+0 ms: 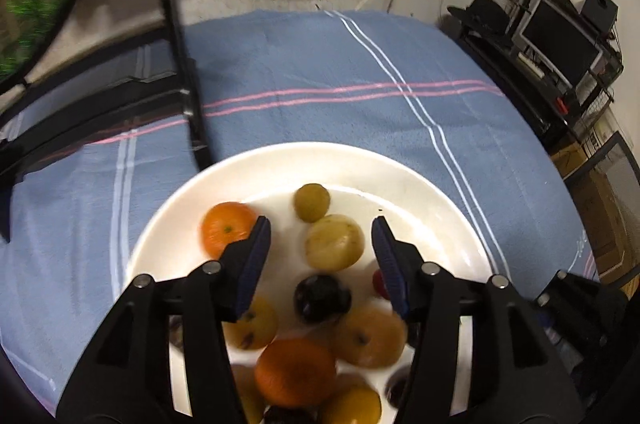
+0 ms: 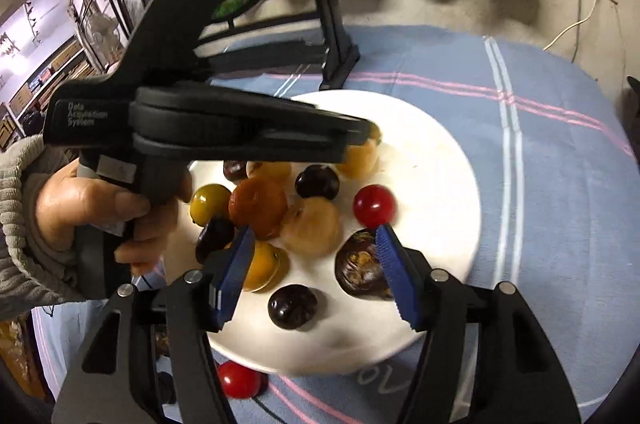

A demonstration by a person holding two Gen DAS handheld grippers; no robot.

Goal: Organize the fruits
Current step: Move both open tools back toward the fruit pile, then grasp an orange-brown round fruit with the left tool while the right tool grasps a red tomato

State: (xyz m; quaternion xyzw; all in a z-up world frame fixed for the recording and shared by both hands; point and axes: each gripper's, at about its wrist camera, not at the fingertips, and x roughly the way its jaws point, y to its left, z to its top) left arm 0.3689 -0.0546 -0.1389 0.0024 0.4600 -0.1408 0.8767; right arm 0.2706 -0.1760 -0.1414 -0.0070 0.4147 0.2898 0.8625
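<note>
both grippers, left gripper (image 1: 322,244) and right gripper (image 2: 316,248), are held part-open and empty over the fruits (image 2: 308,228) heaped on the white plate (image 1: 420,192) (one red fruit (image 2: 239,380) lies off it); a single fruit should be straddled before closing.

Mixed small fruits (image 2: 308,232), orange, yellow, dark and red, loosely clustered on a white plate (image 2: 440,160); apparently one red fruit (image 2: 239,380) off-plate.

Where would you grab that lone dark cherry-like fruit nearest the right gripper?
Pinch the dark round fruit across its middle, from above. It sits alone on the white plate, its sides free, and the right gripper already stands open over it.
</note>
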